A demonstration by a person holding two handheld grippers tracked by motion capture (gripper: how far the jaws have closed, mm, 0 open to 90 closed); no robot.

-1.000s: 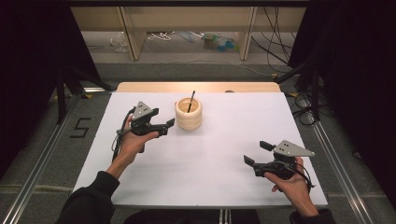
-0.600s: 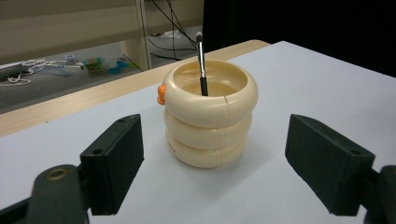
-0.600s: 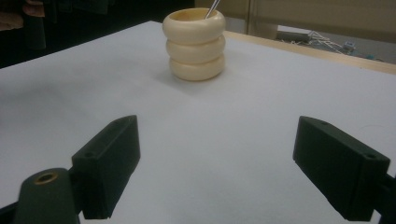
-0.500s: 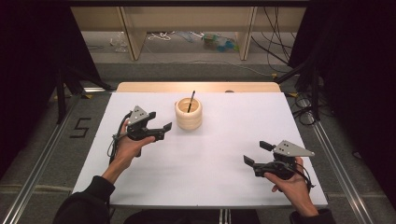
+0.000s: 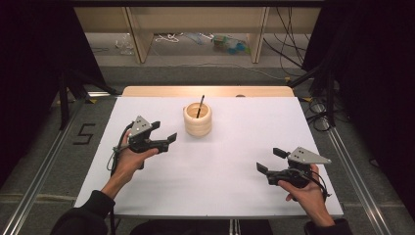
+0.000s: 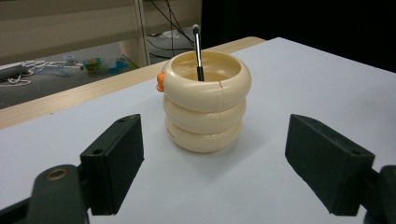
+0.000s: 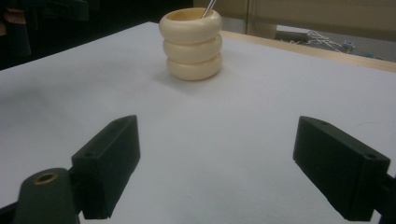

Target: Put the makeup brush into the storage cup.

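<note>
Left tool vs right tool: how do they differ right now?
The left tool sits close to the cream holder, which looms large between its jaws in the left gripper view; the right tool is far from it, near the table's front right corner. Both are open, empty and aimed at the holder.

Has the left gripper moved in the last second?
Yes. In the high view the left gripper has drawn back from the cream ringed holder, toward the person's side of the table, leaving a wider gap. Its jaws are open.
</note>
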